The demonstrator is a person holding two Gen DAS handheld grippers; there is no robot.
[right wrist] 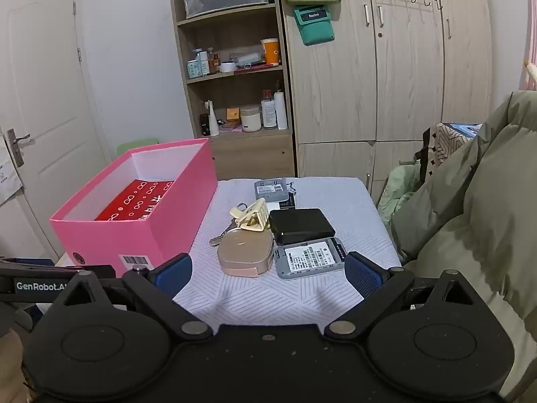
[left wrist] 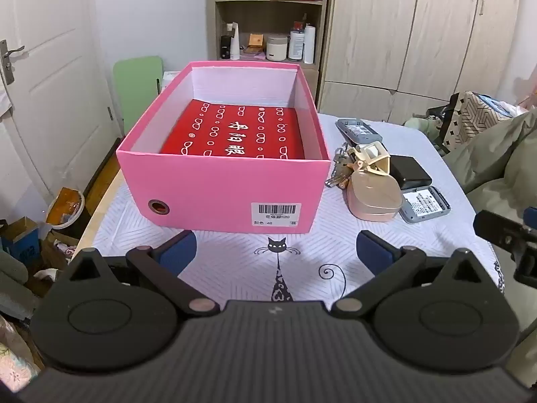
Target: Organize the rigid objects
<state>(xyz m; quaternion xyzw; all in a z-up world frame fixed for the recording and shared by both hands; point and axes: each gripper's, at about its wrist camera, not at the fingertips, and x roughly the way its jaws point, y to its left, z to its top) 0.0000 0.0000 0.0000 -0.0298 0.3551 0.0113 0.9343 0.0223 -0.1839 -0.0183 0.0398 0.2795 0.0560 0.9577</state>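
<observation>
Hovering: left tool [left wrist: 275,250] spread before open pink cardboard box [left wrist: 221,194] | right tool [right wrist: 266,273] spread, empty, facing clustered rose-gold rounded case [right wrist: 245,255] for pickup

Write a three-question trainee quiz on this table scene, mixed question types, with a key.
1. True or false: the pink box already holds a red item.
2. Which item lies nearest the right tool? A) gold case B) cream clip C) keys
3. Fill in: both the right tool and the left tool are ____ and hold nothing.

Key: 1 true; 2 A; 3 open.
</observation>
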